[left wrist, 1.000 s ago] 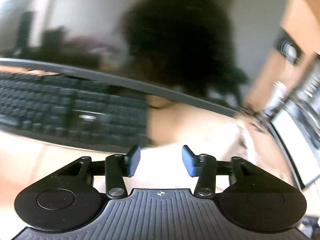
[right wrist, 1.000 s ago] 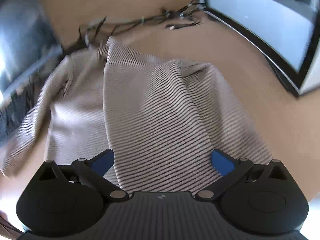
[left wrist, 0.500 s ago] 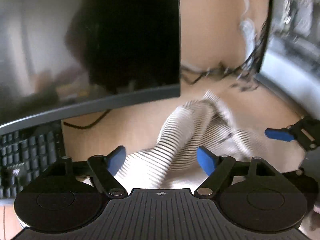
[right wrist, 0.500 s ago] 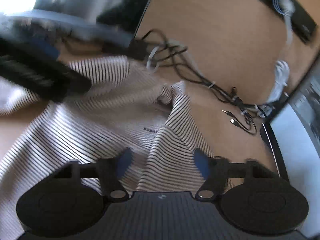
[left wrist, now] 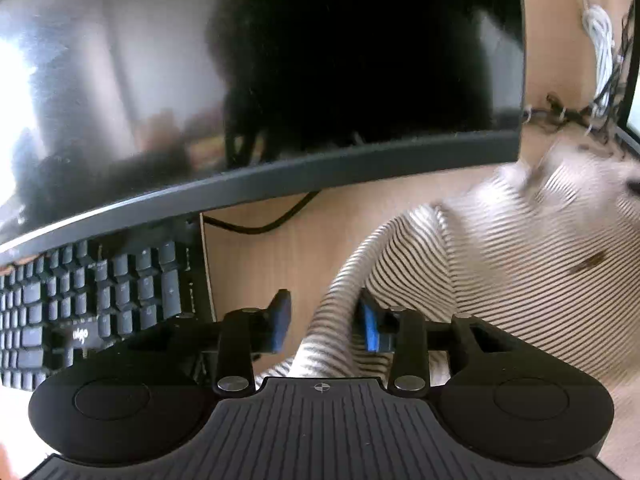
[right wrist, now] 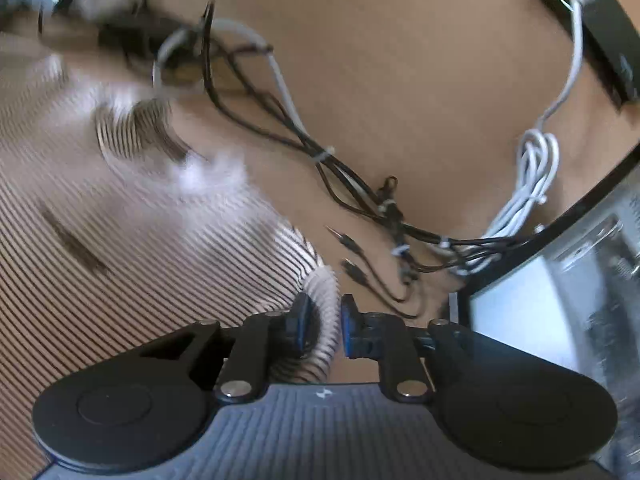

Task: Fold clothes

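While the striped shirt is being spread over the wooden desk, a rolled edge of it is being threaded between the fingers of the left gripper. Those fingers are partly apart; the right blue pad is being pressed by the fabric, but a gap is being left on the other side, so honestly it cannot be told whether the cloth is being pinched or just passed through. In the left wrist view, the shirt is being blurred toward the far right, near a tangle of cables.

Over on the other side, a bunched fold of the same striped shirt is being clamped by the right gripper, with both blue pads being squeezed in close on the roll. The rest of the garment is being laid out to the left of that gripper on the desk, and it is looking pretty smeared up top.

Black and white cables are being left lying just beside the shirt's edge, trailing toward a monitor at the right. In the left wrist view, a dark curved monitor is being seen above, with a black keyboard tucked partly under it at the left, well apart from the shirt.
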### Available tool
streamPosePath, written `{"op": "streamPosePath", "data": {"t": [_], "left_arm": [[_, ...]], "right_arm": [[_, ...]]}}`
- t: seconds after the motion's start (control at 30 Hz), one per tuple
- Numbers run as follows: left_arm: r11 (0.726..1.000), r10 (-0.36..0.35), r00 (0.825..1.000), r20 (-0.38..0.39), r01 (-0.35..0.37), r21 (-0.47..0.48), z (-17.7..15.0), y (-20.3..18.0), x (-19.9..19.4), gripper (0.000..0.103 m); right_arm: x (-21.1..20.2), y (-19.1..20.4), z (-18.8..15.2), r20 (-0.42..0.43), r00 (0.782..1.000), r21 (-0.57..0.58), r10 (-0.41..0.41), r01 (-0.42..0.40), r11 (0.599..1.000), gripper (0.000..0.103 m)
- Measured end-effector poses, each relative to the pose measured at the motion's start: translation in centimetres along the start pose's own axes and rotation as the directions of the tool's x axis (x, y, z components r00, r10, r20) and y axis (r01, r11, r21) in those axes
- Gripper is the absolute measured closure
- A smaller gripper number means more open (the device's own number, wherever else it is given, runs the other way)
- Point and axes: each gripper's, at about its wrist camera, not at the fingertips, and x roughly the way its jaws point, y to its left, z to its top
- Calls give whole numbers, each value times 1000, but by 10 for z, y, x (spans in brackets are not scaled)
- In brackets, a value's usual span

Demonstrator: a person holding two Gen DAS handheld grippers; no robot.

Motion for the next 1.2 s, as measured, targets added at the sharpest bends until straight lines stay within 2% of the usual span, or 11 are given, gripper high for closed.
{"op": "streamPosePath", "data": {"t": [0.07,0.1,0.23,0.47,0.63,0.73,0.77,0.83,0.93,1.07,1.2], "left_arm": [[995,-72,997,11,72,-64,-2,5,-15,41],[988,-119,993,23,121,-93,-4,6,-24,34],[939,-311,949,52,315,-140,-20,-5,-52,25],[826,-554,833,-2,549,-123,-66,-53,-58,19],[818,-575,818,0,575,-18,-90,-68,-64,14],[817,-575,818,1,574,47,-95,-74,-69,13],[818,-573,820,3,571,71,-95,-78,-69,13],[820,-566,824,2,564,97,-95,-79,-70,13],[820,-566,824,0,563,99,-96,-73,-71,12],[816,-577,817,-6,577,36,-98,-56,-75,8],[826,-564,826,19,564,-13,-94,-40,-88,7]], "right_arm": [[-25,-10,1,57,998,102,37,-43,994,48],[-42,-17,-1,90,995,142,46,-59,988,44],[-115,-43,-17,153,981,278,117,-156,948,37],[-206,-7,-93,15,959,262,282,-276,925,36],[-228,55,-124,-77,935,97,347,-339,936,36],[-221,91,-131,-114,968,-68,226,-234,970,43],[-215,93,-130,-121,972,-84,201,-212,974,68],[-210,75,-117,-91,988,-73,125,-131,989,94],[-209,25,-84,-10,1000,0,-24,24,1000,95],[-214,-72,-31,89,952,203,-294,271,941,99],[-205,-93,2,151,906,192,-395,365,911,99]]}}
